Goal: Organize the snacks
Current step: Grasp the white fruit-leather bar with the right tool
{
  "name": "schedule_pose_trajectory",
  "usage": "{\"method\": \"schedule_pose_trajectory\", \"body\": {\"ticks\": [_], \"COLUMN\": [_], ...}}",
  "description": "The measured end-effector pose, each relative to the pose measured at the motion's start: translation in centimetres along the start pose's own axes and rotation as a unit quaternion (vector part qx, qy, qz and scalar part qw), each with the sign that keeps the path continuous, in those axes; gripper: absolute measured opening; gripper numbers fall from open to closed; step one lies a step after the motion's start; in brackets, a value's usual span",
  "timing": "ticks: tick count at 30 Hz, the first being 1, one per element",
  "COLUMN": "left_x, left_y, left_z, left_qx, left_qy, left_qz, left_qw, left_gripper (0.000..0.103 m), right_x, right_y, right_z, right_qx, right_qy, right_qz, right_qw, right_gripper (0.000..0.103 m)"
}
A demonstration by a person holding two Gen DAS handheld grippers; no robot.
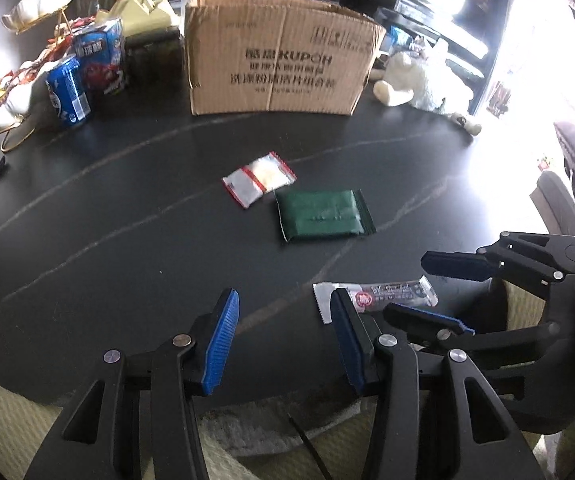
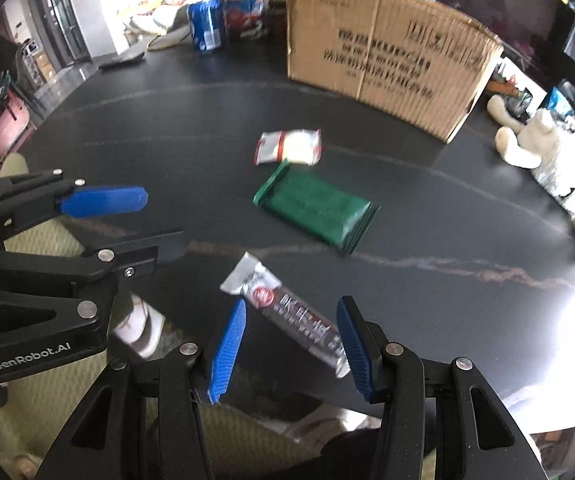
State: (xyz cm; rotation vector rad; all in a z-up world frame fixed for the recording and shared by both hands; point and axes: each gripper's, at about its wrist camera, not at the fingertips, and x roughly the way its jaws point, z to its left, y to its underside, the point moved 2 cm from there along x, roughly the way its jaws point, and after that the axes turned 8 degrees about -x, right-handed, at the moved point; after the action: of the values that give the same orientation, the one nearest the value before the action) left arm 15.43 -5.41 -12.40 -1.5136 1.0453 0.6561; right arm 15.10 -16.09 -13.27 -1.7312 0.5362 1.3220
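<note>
Dark tabletop [image 1: 107, 240] with pale veins, cluttered along the far edge. Cardboard box [image 1: 279, 56] standing open at 12 o'clock, blue can [image 1: 67, 92] and drink carton [image 1: 103, 56] over at 10, white plush toy [image 1: 415, 80] at 2. Three snacks lying loose mid-table: white packet with red stripes [image 1: 257, 178] dead centre, green packet [image 1: 323, 216] just beside it toward 4 o'clock, edges nearly touching. Grey snack bar [image 2: 295, 316] flat near the table's front edge, at 5 o'clock from the green one. Right gripper [image 2: 291, 344] angled down over that bar, jaws spread, one blue pad either side, not pinching it. Left gripper [image 1: 287, 336] right next door at 9 o'clock of it, jaws spread too, nothing between, its right finger over the bar's end.
</note>
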Motion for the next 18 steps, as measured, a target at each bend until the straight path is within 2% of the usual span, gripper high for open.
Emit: {"method": "schedule_pose_trajectory", "body": {"ticks": [10,18], "left_x": [1.6,2.6], "left_y": [0.4,0.5], "left_z": [0.7,1.3], "left_qx": [0.0,-0.005], "left_qy": [-0.017,-0.019], "left_qz": [0.017,0.027], "left_qw": [0.9997,0.9994], "left_gripper": [0.047,0.047], "right_x": [2.7,3.8], "right_y": [0.4,0.1], "right_z": [0.1,0.4], "right_qx": [-0.016,-0.016], "right_qy": [-0.002,-0.009], "right_qz": [0.042,0.046], "right_qw": [0.999,0.999], "right_gripper": [0.049,0.048]}}
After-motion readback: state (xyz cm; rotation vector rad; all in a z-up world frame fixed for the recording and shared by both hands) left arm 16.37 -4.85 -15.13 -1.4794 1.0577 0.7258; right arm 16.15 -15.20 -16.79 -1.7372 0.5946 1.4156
